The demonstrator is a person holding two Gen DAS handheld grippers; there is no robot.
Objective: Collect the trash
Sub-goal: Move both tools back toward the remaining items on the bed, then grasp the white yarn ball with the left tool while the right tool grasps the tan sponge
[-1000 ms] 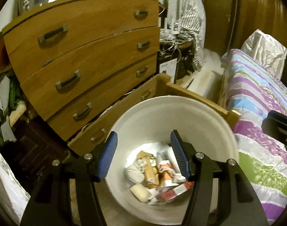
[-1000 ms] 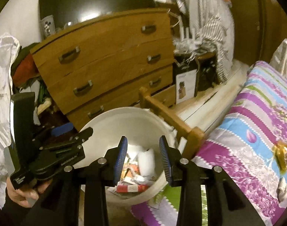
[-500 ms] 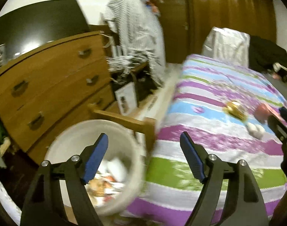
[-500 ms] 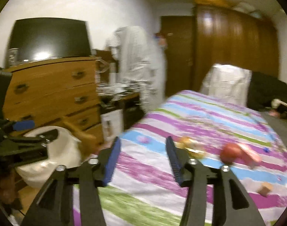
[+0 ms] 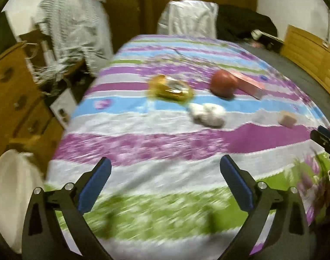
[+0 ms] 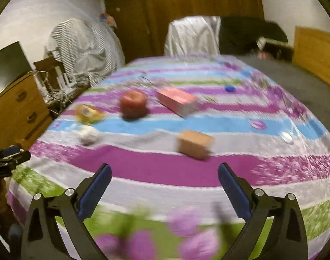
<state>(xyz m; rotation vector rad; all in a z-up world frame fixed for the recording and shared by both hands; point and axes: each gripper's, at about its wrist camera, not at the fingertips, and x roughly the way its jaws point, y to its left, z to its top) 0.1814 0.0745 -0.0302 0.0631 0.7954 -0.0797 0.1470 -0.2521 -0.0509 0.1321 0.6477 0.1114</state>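
Right now I have both claws aimed down over the striped bedspread [image 5: 143, 143], where the trash lies scattered. My left gripper [image 5: 165, 186] has its jaws opening wide with nothing between them, and my right gripper [image 6: 165, 186] is likewise opening and empty; I judge that spread suits the bulkier pieces ahead. From the left wrist view I see a crinkled yellow wrapper [image 5: 170, 87], a white crumpled wad [image 5: 208, 113] just beside it, a red apple-like ball [image 5: 223, 83] touching a pink box [image 5: 249, 84], and a small tan block [image 5: 287, 119] apart on the right. The white bin [image 5: 11, 190] sits off the bed's left corner, close enough for short drops. Blur hides finer detail, so I cannot tell which piece comes first.
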